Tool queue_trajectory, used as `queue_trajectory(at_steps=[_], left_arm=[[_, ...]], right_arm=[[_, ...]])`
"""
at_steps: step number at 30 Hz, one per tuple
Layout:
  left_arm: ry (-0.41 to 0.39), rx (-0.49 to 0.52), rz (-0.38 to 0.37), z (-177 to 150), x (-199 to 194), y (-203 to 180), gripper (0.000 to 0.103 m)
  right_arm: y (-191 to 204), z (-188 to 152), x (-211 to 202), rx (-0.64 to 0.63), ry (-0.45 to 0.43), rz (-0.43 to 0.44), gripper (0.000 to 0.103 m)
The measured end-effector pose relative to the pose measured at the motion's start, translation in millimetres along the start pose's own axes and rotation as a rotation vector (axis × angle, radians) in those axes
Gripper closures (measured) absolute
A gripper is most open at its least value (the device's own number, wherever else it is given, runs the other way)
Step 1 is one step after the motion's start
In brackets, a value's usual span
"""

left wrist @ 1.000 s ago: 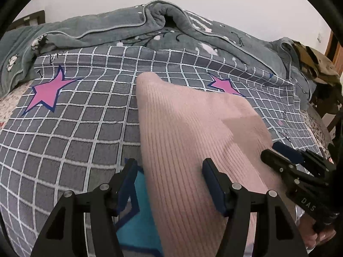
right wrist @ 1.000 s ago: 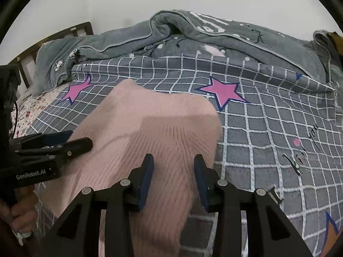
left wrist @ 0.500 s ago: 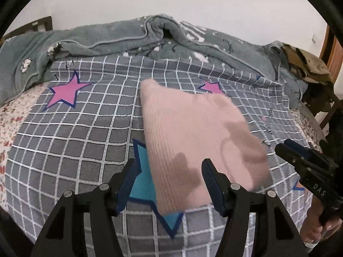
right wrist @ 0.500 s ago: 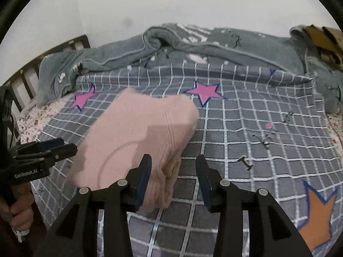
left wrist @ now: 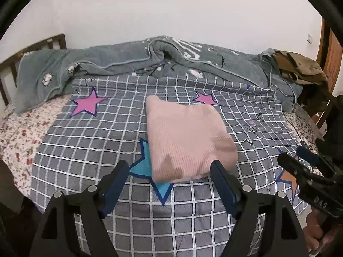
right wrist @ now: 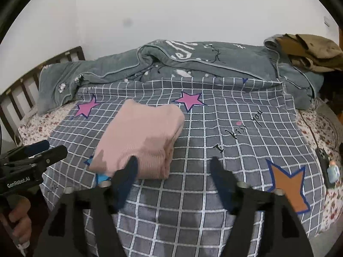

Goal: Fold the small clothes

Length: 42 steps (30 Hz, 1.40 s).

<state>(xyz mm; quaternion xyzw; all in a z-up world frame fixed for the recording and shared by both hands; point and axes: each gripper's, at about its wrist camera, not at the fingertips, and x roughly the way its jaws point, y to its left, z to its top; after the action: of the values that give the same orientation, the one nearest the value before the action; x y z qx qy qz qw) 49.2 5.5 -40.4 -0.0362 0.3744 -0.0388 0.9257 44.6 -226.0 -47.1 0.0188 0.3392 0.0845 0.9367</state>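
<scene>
left wrist view: left gripper [left wrist: 169, 174] pulled back and lifted off the pink knit garment [left wrist: 186, 137]; a second ago framing it close, now looking down on the whole bundle. jaws just opened from middling to wide, nothing between the pads. garment lying folded into a compact rectangle on the grey checked blanket [left wrist: 85, 145], near edge over a blue star, far corner beside a pink star. right gripper [left wrist: 300, 162] visible at the right edge, clear of the cloth, held in a hand [left wrist: 319, 233].

right wrist view: right gripper [right wrist: 173, 169] likewise backed away and raised; jaws just gone from fairly narrow to wide, empty. left finger tip overlapping the garment's near edge in the picture only, no pinch evident. garment [right wrist: 141, 137] flat, layered fold edges showing on the near right side. left gripper [right wrist: 36, 152] at the left edge, off the cloth. rumpled grey quilt [right wrist: 193, 64] behind, untouched.

reading: both releases together suggest this fold is finished and the piece set down; likely done or ready for the next item.
</scene>
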Motion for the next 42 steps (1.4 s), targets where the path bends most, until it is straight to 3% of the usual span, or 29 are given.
queue_trajectory(at_steps=[2,4,24,42], left_arm=[[-0.015,0.013,0.033,-3.3,-9.4,-2.8,0.018],[-0.015,0.017,0.048,-6.2,-16.0,-4.0,0.018],[-0.029,0.018,0.021,-14.7,-40.0,-13.6,0.018],[-0.028,0.012,0.019,-15.6,-42.7,-11.2,0.018]], right_arm=[[1.6,-4.0,-9.1,-0.016,-0.015,-0.016,0.012],[3.9,-7.4,-15.3,-0.03,-0.018,-0.033,0.01],[3.4,-16.8,-45.8,-0.024,-0.032,-0.048,0.01],[5.4,-14.9,-48.7,-0.016,-0.037,-0.042,0.01]])
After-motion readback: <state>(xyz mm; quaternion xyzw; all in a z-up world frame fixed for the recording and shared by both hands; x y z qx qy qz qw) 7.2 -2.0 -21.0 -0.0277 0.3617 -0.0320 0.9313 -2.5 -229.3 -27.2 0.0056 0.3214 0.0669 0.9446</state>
